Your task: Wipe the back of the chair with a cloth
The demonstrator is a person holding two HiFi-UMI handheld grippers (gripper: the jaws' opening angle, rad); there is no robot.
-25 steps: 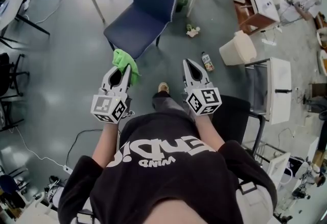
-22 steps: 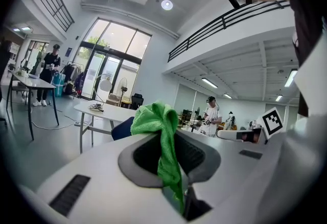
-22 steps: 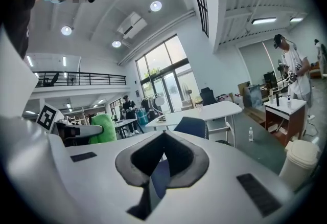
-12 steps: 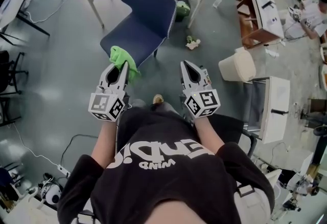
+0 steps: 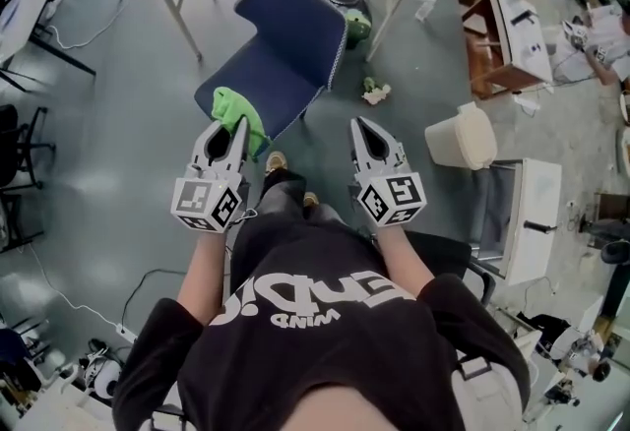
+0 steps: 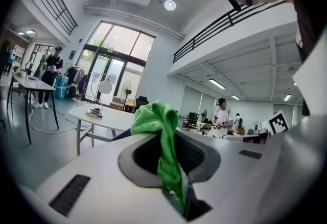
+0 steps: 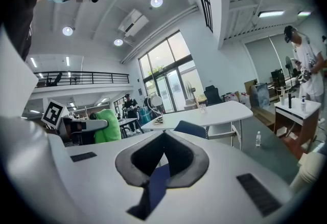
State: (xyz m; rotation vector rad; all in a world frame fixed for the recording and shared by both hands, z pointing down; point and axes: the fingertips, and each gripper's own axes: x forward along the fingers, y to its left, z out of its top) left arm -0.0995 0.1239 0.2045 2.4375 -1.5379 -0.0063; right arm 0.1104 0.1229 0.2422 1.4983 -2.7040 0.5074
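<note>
Tightly, left claw [image 5: 239, 127] pinching green cloth [image 5: 234, 108], right claw [image 5: 358, 124] closed, empty

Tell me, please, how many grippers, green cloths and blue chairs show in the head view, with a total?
Grippers: 2, the left gripper and the right gripper
Cloths: 1, the green cloth, pinched in the left gripper's jaws
Chairs: 1, the blue chair
Total: 4
</note>
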